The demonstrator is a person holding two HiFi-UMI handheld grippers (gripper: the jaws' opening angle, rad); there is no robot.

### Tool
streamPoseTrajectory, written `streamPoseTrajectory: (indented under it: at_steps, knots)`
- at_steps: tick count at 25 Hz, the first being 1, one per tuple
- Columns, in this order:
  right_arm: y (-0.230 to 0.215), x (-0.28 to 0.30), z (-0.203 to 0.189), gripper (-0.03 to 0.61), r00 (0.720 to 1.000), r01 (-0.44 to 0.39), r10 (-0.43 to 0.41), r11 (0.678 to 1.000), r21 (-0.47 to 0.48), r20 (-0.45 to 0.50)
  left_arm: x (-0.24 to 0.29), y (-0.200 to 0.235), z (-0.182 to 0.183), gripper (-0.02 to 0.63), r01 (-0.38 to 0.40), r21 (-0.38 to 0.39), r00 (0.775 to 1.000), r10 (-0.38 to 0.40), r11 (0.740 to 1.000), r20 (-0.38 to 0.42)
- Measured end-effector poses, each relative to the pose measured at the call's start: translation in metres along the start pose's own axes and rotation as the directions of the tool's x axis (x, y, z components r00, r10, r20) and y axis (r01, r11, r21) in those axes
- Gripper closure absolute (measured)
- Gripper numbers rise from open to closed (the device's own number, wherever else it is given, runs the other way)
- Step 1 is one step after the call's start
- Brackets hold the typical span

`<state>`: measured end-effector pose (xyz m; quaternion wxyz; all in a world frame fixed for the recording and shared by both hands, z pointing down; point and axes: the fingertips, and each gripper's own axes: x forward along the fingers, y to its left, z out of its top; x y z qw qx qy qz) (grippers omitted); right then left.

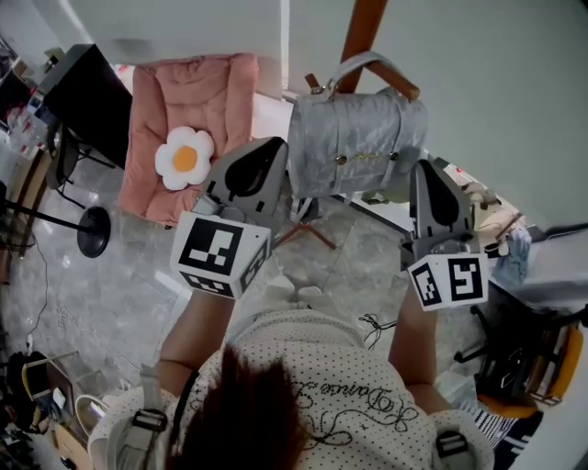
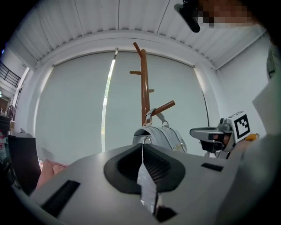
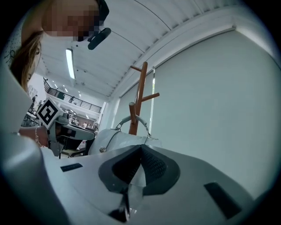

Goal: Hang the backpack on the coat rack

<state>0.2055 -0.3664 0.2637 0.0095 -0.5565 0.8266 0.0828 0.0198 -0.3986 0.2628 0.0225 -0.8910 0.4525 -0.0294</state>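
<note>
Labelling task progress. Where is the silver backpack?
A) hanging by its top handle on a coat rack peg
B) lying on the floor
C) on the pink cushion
A: the backpack hangs with its top handle looped over a peg of the wooden coat rack, off the floor.

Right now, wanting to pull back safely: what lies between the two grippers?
The backpack, hung by its handle on the coat rack, lies between the left gripper and the right gripper; the head view shows it.
</note>
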Motion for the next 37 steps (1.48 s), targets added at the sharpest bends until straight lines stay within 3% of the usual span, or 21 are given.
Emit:
streamPoseTrajectory:
  at_steps: [18, 30, 37]
  knots:
    - [-0.012, 0.001, 0.000, 0.568, 0.997, 0.074, -0.074, 0.997, 0.001, 0.025, 0.004, 0.012, -0.002, 0.609, -0.064, 0.007, 0.998, 0.064, 0.998, 0.007]
    - [-0.018, 0.001, 0.003, 0.568, 0.993, 0.107, -0.107, 0.994, 0.003, 0.038, 0.006, 0.011, -0.003, 0.609, -0.051, 0.012, 0.999, 0.051, 0.999, 0.003]
    - [-0.021, 0.002, 0.003, 0.567, 0.992, 0.115, -0.115, 0.993, 0.007, 0.046, 0.006, 0.013, 0.003, 0.609, -0.061, 0.017, 0.997, 0.061, 0.998, 0.038]
